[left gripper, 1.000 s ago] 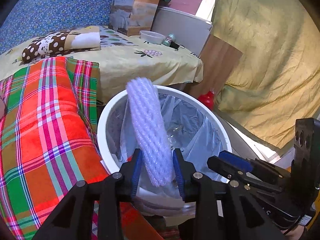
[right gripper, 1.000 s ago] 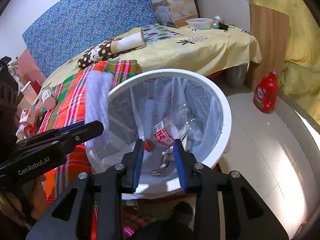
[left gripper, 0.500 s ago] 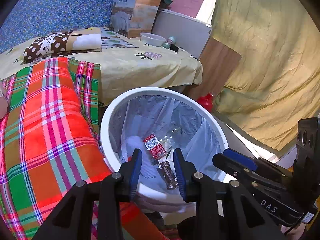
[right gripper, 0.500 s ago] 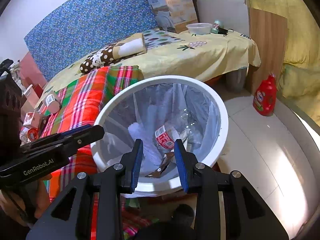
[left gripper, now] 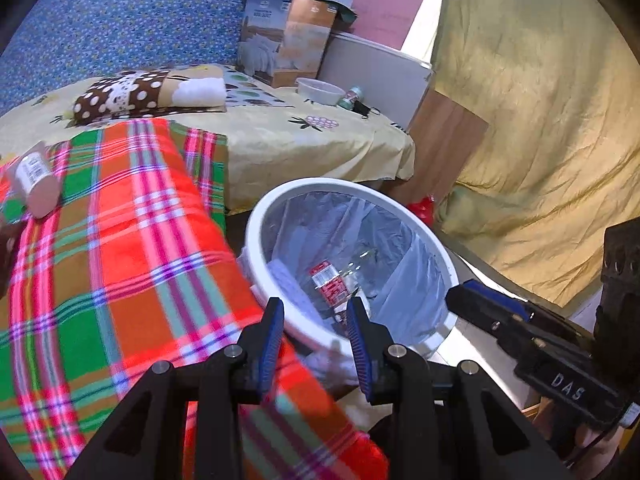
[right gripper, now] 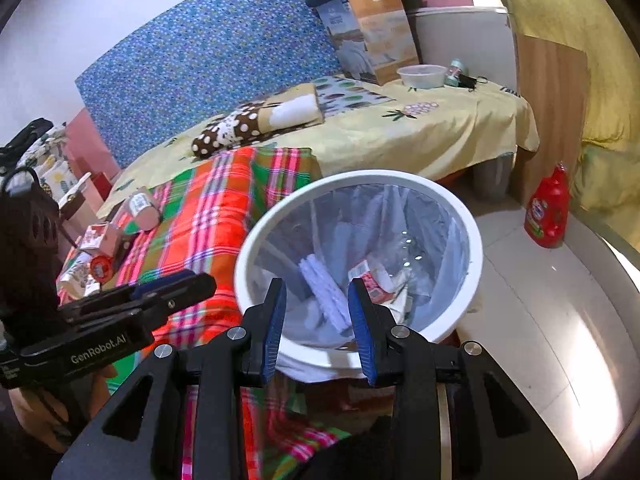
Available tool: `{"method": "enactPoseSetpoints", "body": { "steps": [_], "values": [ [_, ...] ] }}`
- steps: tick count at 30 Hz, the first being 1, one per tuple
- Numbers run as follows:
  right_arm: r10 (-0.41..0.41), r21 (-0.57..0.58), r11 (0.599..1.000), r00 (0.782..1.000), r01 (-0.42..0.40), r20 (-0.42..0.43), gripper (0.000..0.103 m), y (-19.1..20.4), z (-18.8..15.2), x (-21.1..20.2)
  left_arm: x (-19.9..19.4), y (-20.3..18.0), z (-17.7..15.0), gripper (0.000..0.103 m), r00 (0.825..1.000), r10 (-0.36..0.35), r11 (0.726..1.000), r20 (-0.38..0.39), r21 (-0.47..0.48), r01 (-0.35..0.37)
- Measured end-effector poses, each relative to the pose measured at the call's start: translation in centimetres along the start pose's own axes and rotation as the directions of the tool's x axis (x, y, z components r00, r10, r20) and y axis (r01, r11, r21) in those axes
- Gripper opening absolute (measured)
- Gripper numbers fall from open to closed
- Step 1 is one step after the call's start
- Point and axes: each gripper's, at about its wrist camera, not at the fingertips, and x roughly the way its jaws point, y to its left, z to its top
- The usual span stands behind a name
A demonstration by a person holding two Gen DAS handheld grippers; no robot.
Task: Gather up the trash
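A white round trash bin (left gripper: 260,220) with a clear liner stands on the floor beside the bed; it also shows in the right wrist view (right gripper: 472,216). Inside lie a white foam net sleeve (right gripper: 326,292), a clear bottle with a red label (left gripper: 330,282) and wrappers. My left gripper (left gripper: 316,340) is open and empty over the bin's near rim. My right gripper (right gripper: 318,320) is open and empty just before the bin. More trash lies on the plaid blanket: a tan tube (left gripper: 36,180) and small cartons (right gripper: 96,240).
The plaid blanket (left gripper: 120,260) covers the bed's near edge, left of the bin. A spotted pillow (left gripper: 148,94), a box (left gripper: 284,48) and a plastic bowl (left gripper: 320,90) lie farther back. A red detergent bottle (right gripper: 548,208) stands on the tiled floor near a yellow curtain (left gripper: 540,120).
My left gripper opened and let the white foam net sleeve drop into the bin. It has since drawn back and turned left toward the blanket. The right gripper pulled back a little.
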Motion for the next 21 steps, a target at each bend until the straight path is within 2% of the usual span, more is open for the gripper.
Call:
{"method": "enactPoseSetpoints", "body": {
  "steps": [6,21],
  "values": [
    [0.04,-0.026,0.999,0.999,-0.04,-0.008,0.035,1.6,-0.2,0.2,-2.3,1.4,-1.3,0.032,1.0,0.021,1.0,0.024,-0.017,-0.02],
    [0.146,-0.071,0.986,0.987,-0.151,-0.073,0.035,6.3,-1.3,1.1,-7.0,4.8,-3.7,0.032,0.989,0.13,0.99,0.072,-0.069,-0.125]
  ]
}}
